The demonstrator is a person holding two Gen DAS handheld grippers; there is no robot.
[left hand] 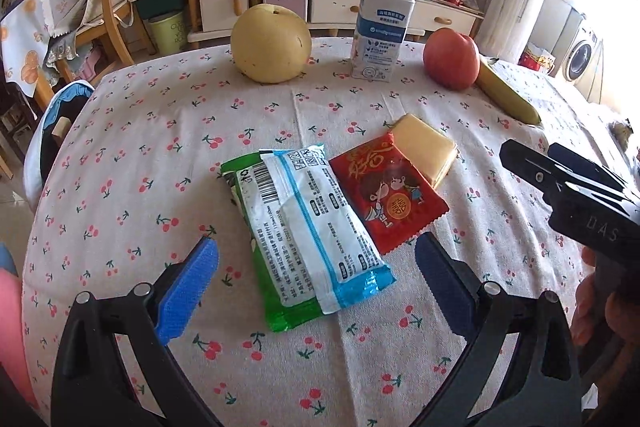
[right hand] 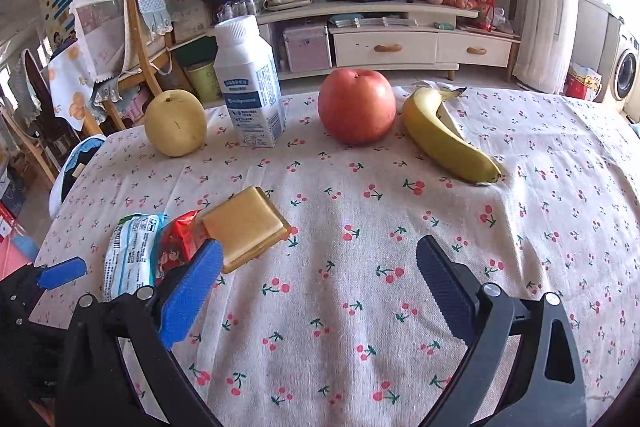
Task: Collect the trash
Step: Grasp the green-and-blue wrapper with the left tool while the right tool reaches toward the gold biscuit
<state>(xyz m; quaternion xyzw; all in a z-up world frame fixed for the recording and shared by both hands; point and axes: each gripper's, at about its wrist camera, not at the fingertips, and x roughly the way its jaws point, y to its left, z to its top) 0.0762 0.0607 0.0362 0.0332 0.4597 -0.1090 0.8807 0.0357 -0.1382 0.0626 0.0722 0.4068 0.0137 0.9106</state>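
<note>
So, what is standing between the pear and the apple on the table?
The white milk bottle stands upright between the pear and the apple, apart from both. The right wrist view shows it best.

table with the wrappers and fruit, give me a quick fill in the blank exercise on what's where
1. The white-and-blue wipes packet lies on top of a ____ packet.
2. Between the pear and the apple stands a milk ____.
3. The red wrapper partly covers a yellow ____.
4. Right of the apple lies a ____.

Missing words: green; bottle; biscuit; banana
</note>
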